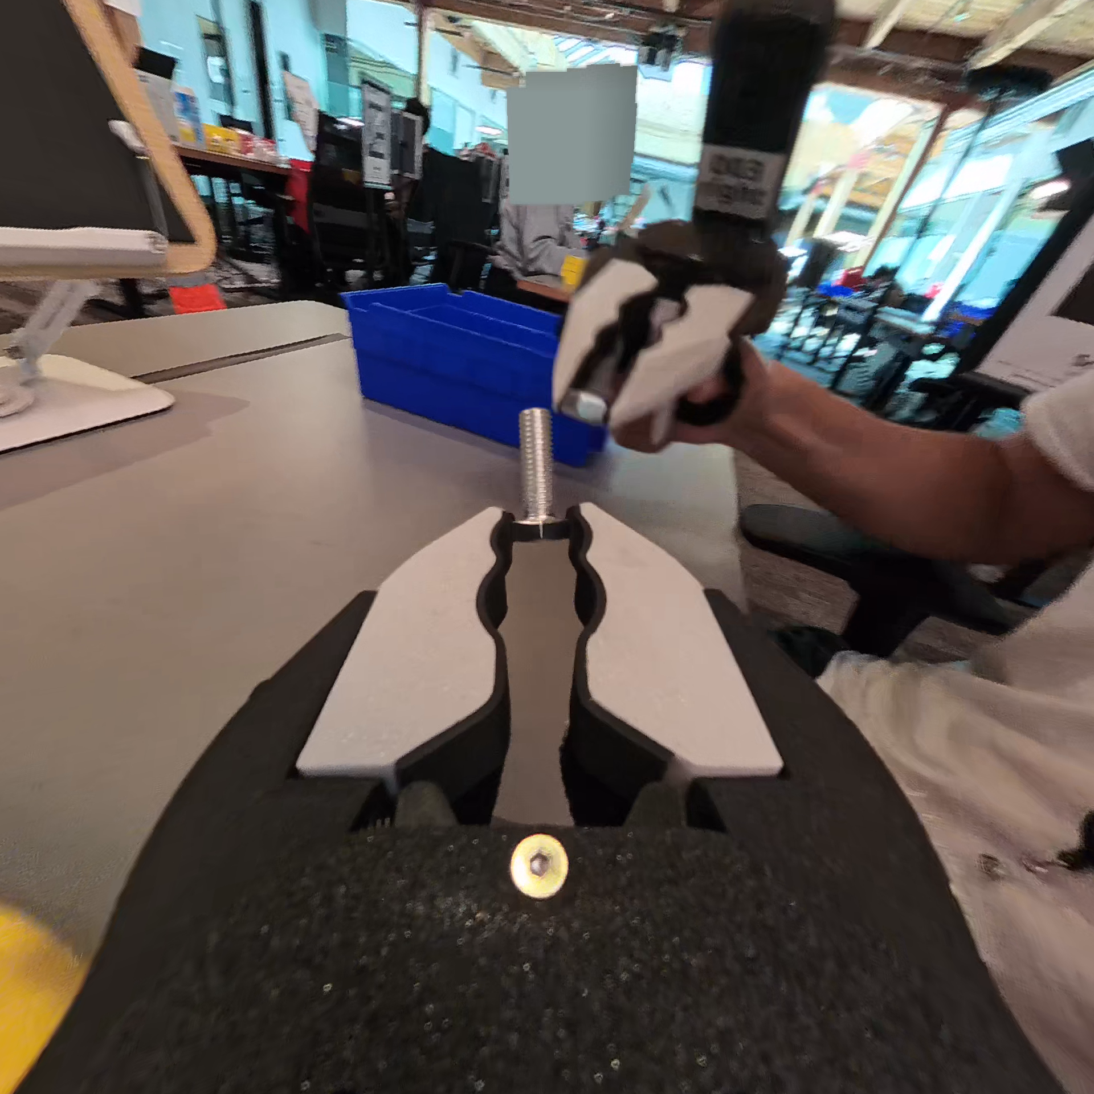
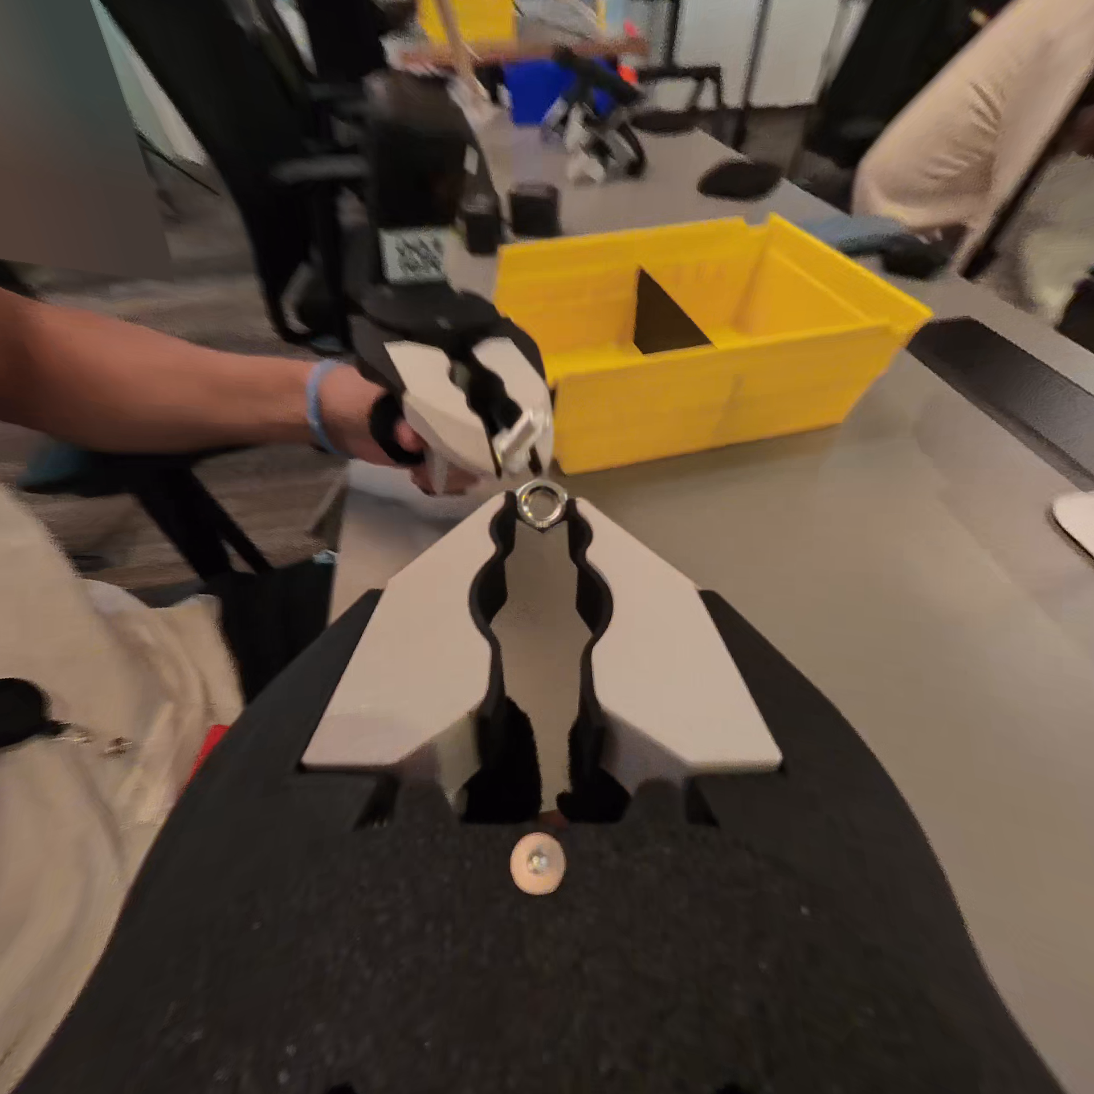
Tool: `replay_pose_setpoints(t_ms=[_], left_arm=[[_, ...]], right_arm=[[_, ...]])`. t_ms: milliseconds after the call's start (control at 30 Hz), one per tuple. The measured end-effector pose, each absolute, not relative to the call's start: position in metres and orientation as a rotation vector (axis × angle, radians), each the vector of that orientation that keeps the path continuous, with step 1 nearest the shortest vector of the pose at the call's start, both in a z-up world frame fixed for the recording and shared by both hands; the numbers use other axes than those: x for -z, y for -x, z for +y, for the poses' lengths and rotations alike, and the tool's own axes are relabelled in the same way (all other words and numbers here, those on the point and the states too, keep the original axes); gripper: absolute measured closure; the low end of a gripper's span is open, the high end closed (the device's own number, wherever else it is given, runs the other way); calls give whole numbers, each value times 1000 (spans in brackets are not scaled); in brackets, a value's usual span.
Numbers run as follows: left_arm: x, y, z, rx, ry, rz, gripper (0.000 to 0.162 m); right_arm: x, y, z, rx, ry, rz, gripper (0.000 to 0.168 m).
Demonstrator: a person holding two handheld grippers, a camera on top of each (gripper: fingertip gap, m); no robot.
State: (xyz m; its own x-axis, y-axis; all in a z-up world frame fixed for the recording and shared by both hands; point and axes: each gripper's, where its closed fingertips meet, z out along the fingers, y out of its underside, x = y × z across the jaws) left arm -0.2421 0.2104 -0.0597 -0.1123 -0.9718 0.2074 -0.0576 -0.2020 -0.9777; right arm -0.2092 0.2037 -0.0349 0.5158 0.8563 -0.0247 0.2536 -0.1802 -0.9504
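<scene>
My left gripper [image 1: 540, 524] is shut on the head of a silver bolt [image 1: 536, 465], whose threaded shaft points up and away from the fingertips. My right gripper [image 2: 540, 506] is shut on a silver hex nut [image 2: 540, 505], held at the fingertips with its hole facing the camera. In the left wrist view the right gripper [image 1: 592, 408] is just above and right of the bolt's tip, with the nut [image 1: 583, 406] a short way from it. In the right wrist view the left gripper [image 2: 521, 453] with the bolt [image 2: 514, 441] is just beyond the nut.
A blue bin [image 1: 456, 355] stands on the grey table [image 1: 237, 503] behind the bolt. A yellow bin [image 2: 698, 337] with a dark divider stands beyond the nut. A monitor stand [image 1: 65, 379] is at the left. Office chairs and a person are behind. About 5 cm separates my left fingertips from my right.
</scene>
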Motion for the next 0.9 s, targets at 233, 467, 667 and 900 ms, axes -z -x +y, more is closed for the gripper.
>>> replay_pose_setpoints(t_ms=[233, 467, 667, 900], left_arm=[[54, 234, 183, 1556, 1252, 1307, 144], [44, 242, 172, 1738, 1211, 1309, 144], [17, 255, 151, 2158, 1051, 1252, 144], [-8, 276, 136, 2562, 839, 1184, 145]], right_arm=[[23, 237, 196, -894, 1653, -1137, 152], [16, 242, 186, -1061, 1594, -1179, 152], [-8, 254, 167, -1255, 1417, -1304, 152], [-30, 272, 153, -1253, 1216, -1479, 152]])
